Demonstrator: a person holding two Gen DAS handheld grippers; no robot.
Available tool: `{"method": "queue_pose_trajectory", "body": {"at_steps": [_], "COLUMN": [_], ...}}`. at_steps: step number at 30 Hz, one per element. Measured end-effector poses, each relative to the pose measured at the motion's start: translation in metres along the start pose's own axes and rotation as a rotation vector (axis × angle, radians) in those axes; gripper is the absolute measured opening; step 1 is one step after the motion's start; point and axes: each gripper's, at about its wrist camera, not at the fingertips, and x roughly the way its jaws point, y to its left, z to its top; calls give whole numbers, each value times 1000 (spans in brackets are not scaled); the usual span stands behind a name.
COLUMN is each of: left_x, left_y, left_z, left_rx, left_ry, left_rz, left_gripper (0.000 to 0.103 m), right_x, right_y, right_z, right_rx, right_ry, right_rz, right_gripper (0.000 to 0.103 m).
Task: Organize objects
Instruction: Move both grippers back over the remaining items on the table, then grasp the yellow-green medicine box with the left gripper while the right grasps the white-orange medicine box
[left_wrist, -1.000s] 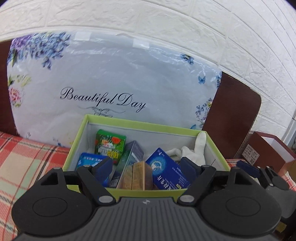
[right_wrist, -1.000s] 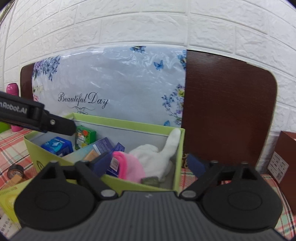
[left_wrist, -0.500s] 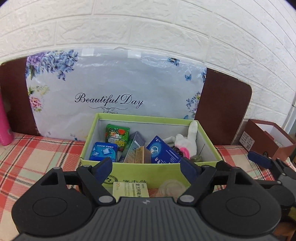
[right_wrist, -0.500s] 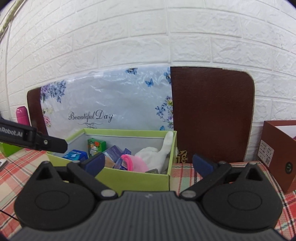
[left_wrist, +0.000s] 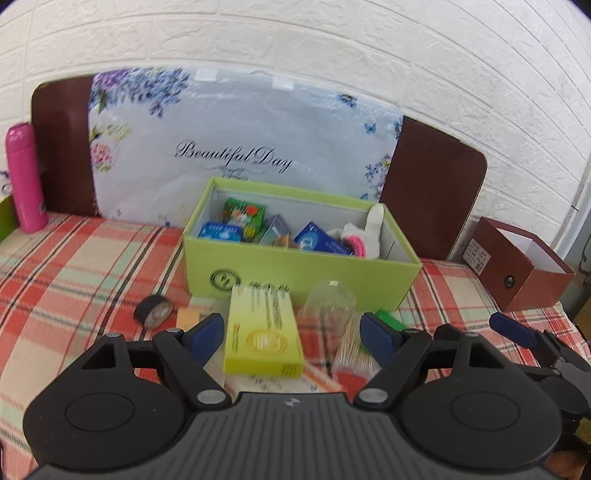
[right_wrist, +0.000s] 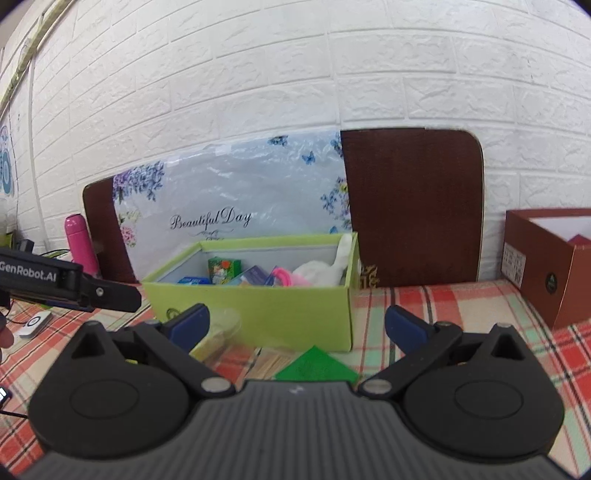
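White brick backs the plaid tabletop; small packets are gathered in the green box, loose ones lie near it. Both tongs, left and right, are spread, empty.

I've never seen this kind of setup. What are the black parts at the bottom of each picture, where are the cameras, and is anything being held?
No robot here: a person carries a handheld claw in each hand, with a camera on each looking along its blue-tipped fingers. The left claw and right claw are both open and empty. Ahead, on a plaid cloth, stands a green box of small items. In front of it lie a yellow-green carton, a clear jar and a tape roll. A brown box sits to the right.
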Motion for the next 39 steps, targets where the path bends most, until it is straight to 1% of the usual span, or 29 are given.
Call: {"method": "queue_pose_trajectory", "body": {"at_steps": [9,12,16,20,26,28,29,30,33,36,38,39], "left_x": [-7,-9,-18,-26,-10,3,11,19,45,62,68,70], "left_y": [30,39,49,52,31,23,19,15,5,1,0,-1], "left_z": [-45,-53,-50,-44,-27,-22,-20,-18,-14,-11,-9,-8], "left_rx": [-88,-99,-108,-108,-19,22,44,65,119,139,144,155], "left_ry": [88,109,92,61,28,35,45,55,84,110,122,128], "left_rz": [51,64,87,74,38,33,29,30,63,97,77,64], "left_gripper": [84,84,84,84,84,84,84,84,84,84,84,84], "right_x": [-5,-1,12,26,49,52,52,51,46,41,39,38], "right_y": [17,28,52,76,101,102,101,99,95,92,92,94], "right_z": [-38,-47,-52,-51,-58,-61,-63,-65,-71,-72,-71,-70], "right_rx": [26,24,-47,-108,-172,-169,-163,-156,-159,-147,-152,-159], "right_ry": [96,127,162,171,192,209,227,237,245,244,239,234], "right_rz": [58,102,168,214,232,237,239,239,235,234,231,237], "right_gripper": [103,103,103,103,102,84,72,68,66,66,66,69]}}
